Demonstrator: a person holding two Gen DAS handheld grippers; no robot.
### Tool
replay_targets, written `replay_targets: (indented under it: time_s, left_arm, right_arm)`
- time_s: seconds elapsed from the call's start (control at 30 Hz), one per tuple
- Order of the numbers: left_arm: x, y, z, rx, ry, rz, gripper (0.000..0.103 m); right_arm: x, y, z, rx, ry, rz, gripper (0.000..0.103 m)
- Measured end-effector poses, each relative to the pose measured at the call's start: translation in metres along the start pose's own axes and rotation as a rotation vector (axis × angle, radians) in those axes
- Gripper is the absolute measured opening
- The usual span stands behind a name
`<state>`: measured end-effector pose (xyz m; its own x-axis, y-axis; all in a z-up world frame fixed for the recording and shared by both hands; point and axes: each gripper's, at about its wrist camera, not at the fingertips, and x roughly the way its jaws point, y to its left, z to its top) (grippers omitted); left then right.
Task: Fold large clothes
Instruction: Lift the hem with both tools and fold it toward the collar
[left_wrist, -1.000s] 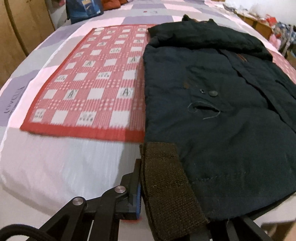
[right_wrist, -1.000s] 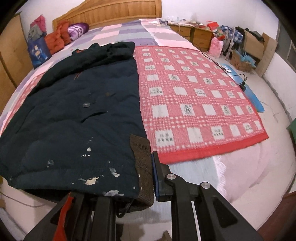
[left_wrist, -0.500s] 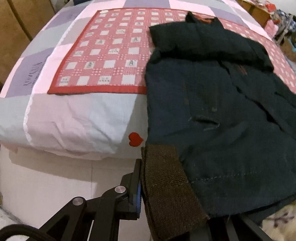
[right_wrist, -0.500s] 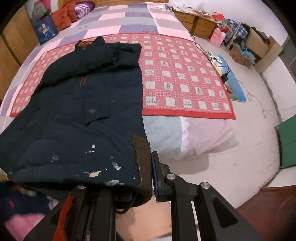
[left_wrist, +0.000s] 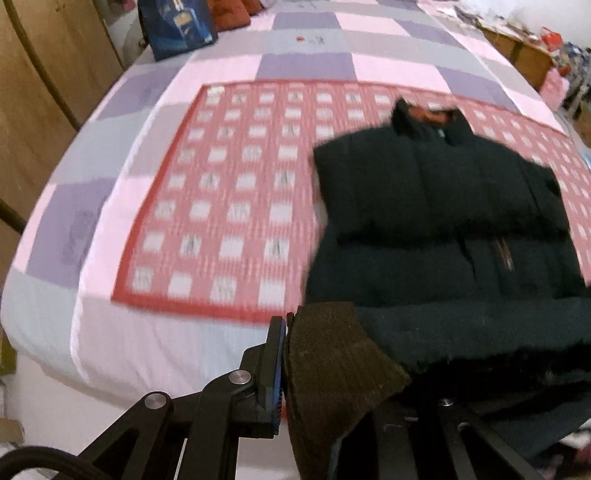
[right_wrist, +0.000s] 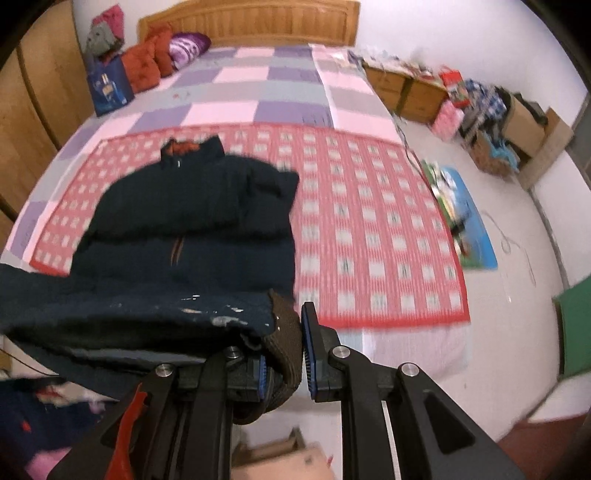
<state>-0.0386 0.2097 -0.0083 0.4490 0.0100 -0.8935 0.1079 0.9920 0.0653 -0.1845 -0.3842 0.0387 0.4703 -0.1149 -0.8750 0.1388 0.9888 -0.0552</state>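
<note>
A dark navy padded jacket lies collar-away on the red checked blanket. Its lower part is lifted off the bed toward the cameras. My left gripper is shut on the brown ribbed hem band at the jacket's left corner; the cloth hides one finger. In the right wrist view the same jacket shows white paint flecks near its hem. My right gripper is shut on the brown hem band at the right corner, with both blue pads pressed against it.
The blanket lies on a bed with a pink and purple checked sheet. A blue bag and cushions sit near the wooden headboard. A wardrobe stands left. Cabinets, clutter and a floor mat are right.
Both grippers have risen with the hem corners held. The jacket's lower half has come up off the bed's front edge, and its hem now hangs above the chest part.
</note>
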Motion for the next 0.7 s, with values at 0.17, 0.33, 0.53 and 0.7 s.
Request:
replay_targets:
  time_s: [0.17, 0.33, 0.53, 0.7]
  left_arm:
    - [0.038, -0.007, 0.084, -0.017, -0.009, 0.035, 0.015]
    - [0.115, -0.013, 0.168, -0.039, 0.031, 0.051, 0.015]
    - [0.230, -0.031, 0.229, 0.016, 0.131, 0.048, 0.015]
    - [0.311, -0.040, 0.240, 0.038, 0.200, 0.051, 0.015]
  right_arm:
    - [0.050, -0.016, 0.093, -0.021, -0.077, 0.048, 0.016]
    - [0.125, -0.027, 0.179, -0.021, -0.081, 0.083, 0.016]
    - [0.242, -0.029, 0.249, 0.027, 0.007, 0.057, 0.016]
    - [0.338, -0.023, 0.270, 0.065, 0.083, 0.015, 0.017]
